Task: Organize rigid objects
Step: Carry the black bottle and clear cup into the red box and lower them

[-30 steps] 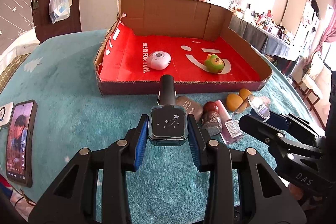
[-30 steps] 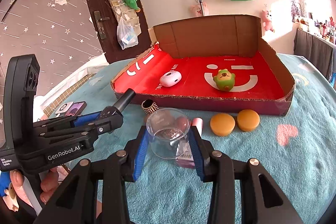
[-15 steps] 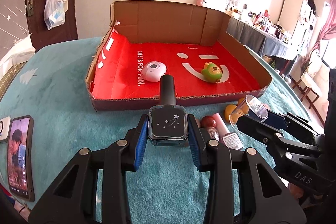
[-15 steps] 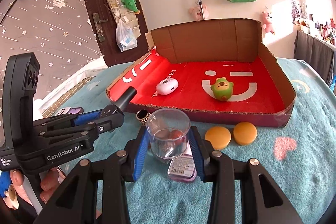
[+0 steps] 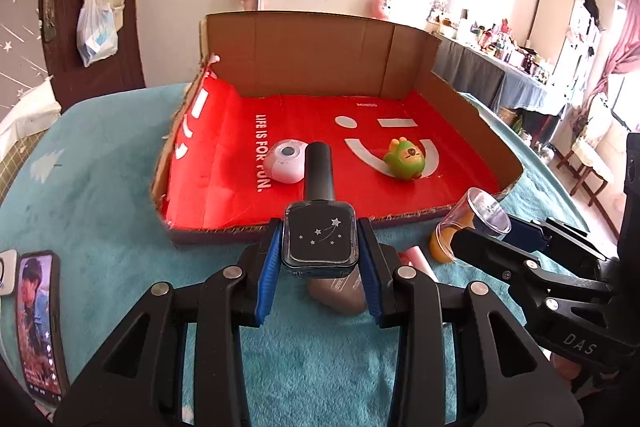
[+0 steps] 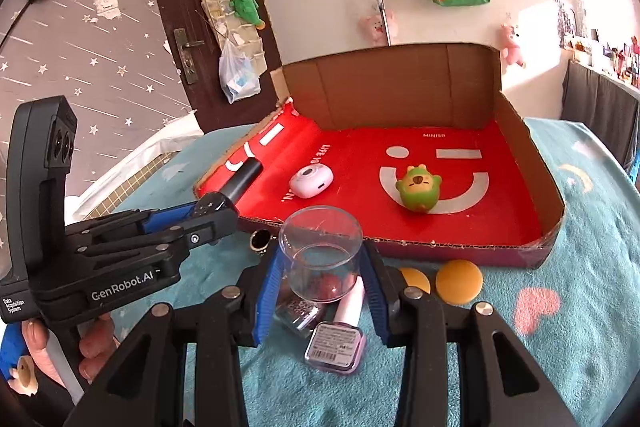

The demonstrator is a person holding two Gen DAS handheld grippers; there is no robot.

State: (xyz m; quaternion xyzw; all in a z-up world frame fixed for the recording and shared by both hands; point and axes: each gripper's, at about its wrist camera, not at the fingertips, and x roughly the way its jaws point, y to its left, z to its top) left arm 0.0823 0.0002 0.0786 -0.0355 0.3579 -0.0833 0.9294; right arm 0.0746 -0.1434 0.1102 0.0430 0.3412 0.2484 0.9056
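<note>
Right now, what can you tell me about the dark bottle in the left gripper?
The bottle is small, square and dark, likely glass, with silver stars and a shooting star printed on its face and a tall black cylindrical cap. The left gripper is shut on it, blue pads pressing both sides. It is held clear of the blanket, cap pointing towards the box, just at its near edge.

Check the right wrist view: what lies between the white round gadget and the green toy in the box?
Nothing: only bare red liner separates the white round gadget from the green toy in the box.
</note>
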